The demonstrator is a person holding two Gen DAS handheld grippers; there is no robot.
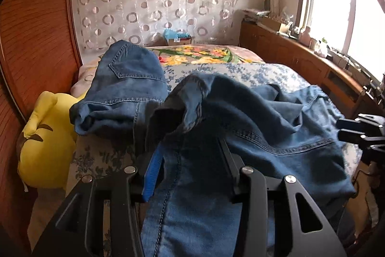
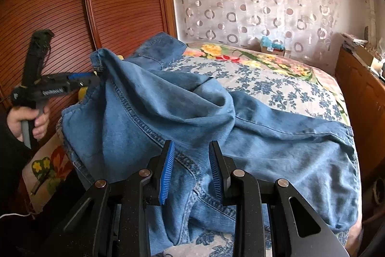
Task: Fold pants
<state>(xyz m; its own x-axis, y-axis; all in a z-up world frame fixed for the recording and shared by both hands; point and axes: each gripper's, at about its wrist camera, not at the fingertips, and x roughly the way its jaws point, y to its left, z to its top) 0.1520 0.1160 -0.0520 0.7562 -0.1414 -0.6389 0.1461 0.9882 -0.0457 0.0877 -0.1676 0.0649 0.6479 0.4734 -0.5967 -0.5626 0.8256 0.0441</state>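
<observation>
Blue denim pants [image 1: 252,117] lie rumpled across the near end of the bed [image 1: 240,71], also seen in the right wrist view [image 2: 192,107]. My left gripper [image 1: 190,148] is shut on a raised bunch of the pants; the cloth drapes over its fingers and hides their tips. In the right wrist view the left gripper [image 2: 96,78] holds a pants edge lifted at the far left. My right gripper [image 2: 192,151] is open, its blue-padded fingers [image 2: 168,165] spread just above the denim, gripping nothing. It shows at the right edge of the left wrist view [image 1: 361,131].
The bed has a blue-flowered sheet [image 2: 276,86] and a bright floral blanket [image 1: 204,54] further back. A yellow plush toy [image 1: 45,136] lies at the bed's left. A wooden slatted wardrobe [image 2: 72,4] stands left, a wooden cabinet [image 1: 300,57] under the window right.
</observation>
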